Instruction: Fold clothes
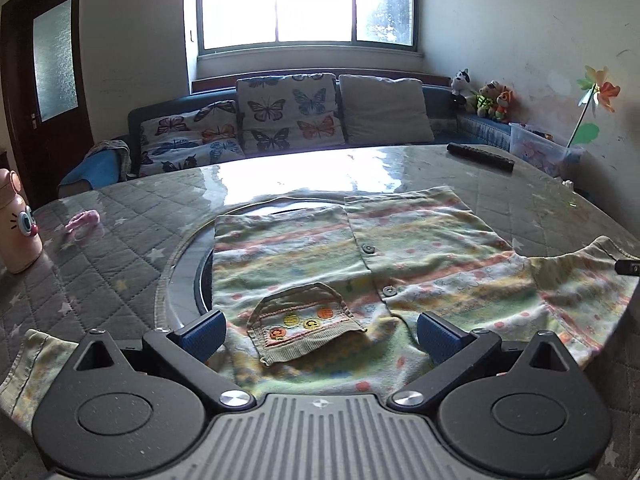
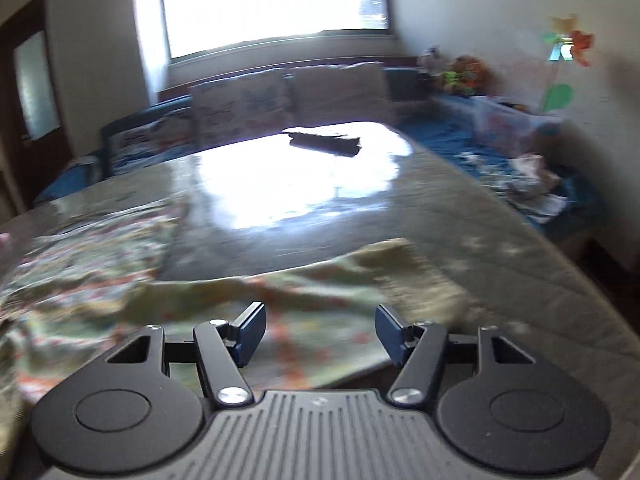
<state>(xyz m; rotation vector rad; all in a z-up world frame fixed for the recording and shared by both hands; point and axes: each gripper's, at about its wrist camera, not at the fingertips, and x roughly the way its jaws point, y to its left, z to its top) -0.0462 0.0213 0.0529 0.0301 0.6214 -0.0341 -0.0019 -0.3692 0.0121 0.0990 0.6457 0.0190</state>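
Note:
A small striped pastel cardigan (image 1: 400, 248) with buttons and a chest pocket (image 1: 304, 332) lies spread flat on the round quilted table (image 1: 112, 240). My left gripper (image 1: 320, 334) is open, hovering low over the pocket, with nothing between its blue pads (image 1: 202, 334). In the right wrist view, which is blurred by motion, my right gripper (image 2: 320, 334) is open above the cardigan's right sleeve (image 2: 320, 292), with nothing held. The garment's body (image 2: 88, 248) stretches off to the left there.
A black remote (image 1: 480, 156) lies at the table's far right, also in the right wrist view (image 2: 324, 142). A pink bottle (image 1: 18, 232) and a pink hair clip (image 1: 82, 220) sit at the left. A sofa with cushions (image 1: 288, 112) stands behind the table.

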